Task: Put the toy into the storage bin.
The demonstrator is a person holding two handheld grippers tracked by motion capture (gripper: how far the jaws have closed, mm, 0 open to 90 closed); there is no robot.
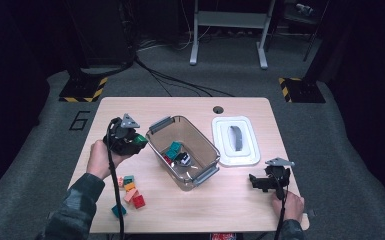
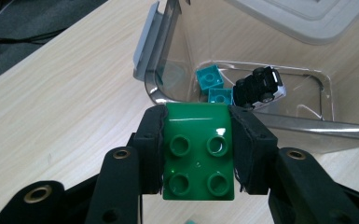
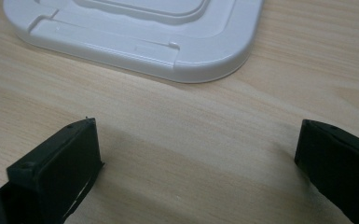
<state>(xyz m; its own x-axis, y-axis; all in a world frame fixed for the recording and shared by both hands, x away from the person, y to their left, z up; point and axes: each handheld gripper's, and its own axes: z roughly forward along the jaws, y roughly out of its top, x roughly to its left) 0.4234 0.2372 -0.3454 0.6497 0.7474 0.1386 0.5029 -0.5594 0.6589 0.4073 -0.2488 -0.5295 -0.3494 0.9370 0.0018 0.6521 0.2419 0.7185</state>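
Left gripper (image 2: 198, 154) clamped on one green brick (image 2: 198, 156), four studs up, pads pressed on both its sides; held above the table (image 1: 240, 205) just left of the bin (image 1: 206, 145), seen in the high view at the table's left (image 1: 132, 141). One clear bin near the table's middle, set at a slant, with two grey handles, one at its far left (image 1: 160, 123) and one at its near right (image 1: 206, 175). Inside, two teal bricks (image 2: 210, 77) side by side in the left gripper view, one black and white toy car (image 2: 259, 87) just right of them, and something red beneath in the high view, too small to tell. One white lid (image 1: 235, 141) flat on the table right of the bin, close beside it, with a grey grip along its middle. Loose bricks (image 1: 130, 192) lying near left of the bin, close to the table's near edge: about six, among them teal, orange, pink and red, the count unsure at this size. Right gripper (image 3: 198, 154) released, jaws wide apart with bare wood between them, low over the table at its near right (image 1: 269, 181), just short of the lid's near edge (image 3: 177, 65). Two hands in view, one per gripper, left (image 1: 100, 159) and right (image 1: 290, 206).
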